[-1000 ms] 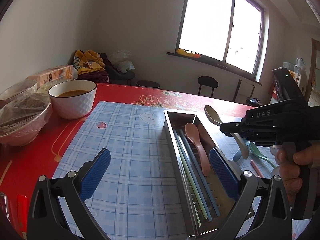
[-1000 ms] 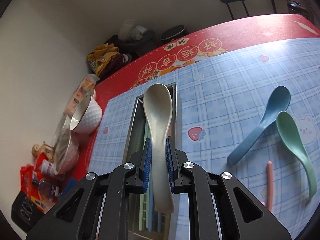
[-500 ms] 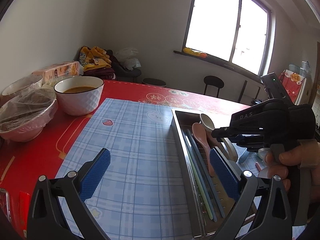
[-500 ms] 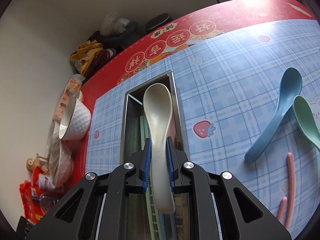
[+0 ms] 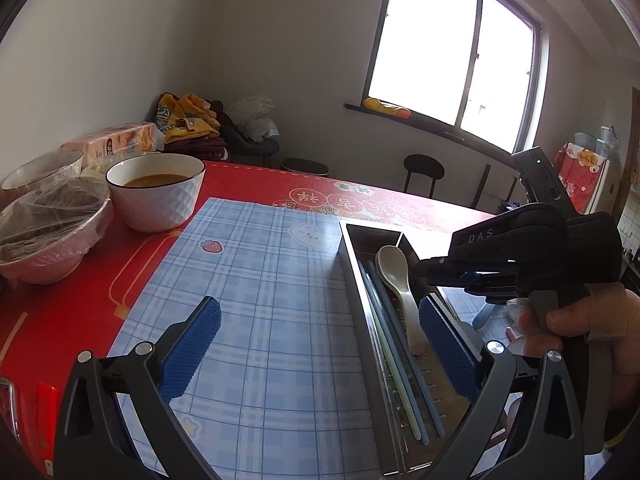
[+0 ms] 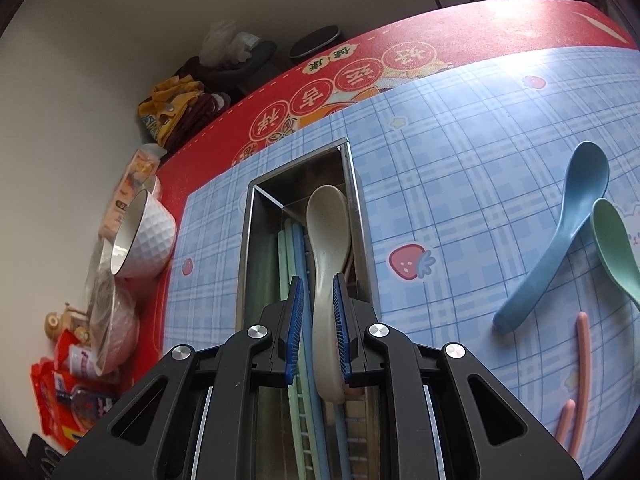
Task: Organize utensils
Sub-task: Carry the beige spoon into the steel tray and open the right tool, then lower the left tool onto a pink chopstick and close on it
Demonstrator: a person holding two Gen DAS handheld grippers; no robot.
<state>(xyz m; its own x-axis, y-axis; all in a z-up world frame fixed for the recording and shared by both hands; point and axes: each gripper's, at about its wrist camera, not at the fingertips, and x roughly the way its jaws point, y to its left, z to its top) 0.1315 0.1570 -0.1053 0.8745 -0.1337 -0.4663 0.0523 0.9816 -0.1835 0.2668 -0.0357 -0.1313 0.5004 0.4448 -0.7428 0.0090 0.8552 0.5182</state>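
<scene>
Left wrist view: the left gripper (image 5: 318,344) sits at the bottom of the frame, jaws wide apart and holding nothing, over the checked mat (image 5: 256,280). At centre right a metal tray (image 5: 352,276) holds chopsticks (image 5: 394,344) and a cream spoon (image 5: 394,268). The right gripper (image 5: 430,271), held by a hand (image 5: 576,332) at the right edge, reaches in level over the tray.

Right wrist view: the right gripper (image 6: 317,328) points steeply down into the tray (image 6: 243,248). Its jaws sit narrow either side of the spoon (image 6: 326,240) handle, with slight gaps showing, so the grip looks loosened. To finish well, open fully, then lift straight up without dragging the spoon. A blue spoon (image 6: 560,232), green spoon (image 6: 616,248) and pink chopsticks (image 6: 580,360) wait at right.
</scene>
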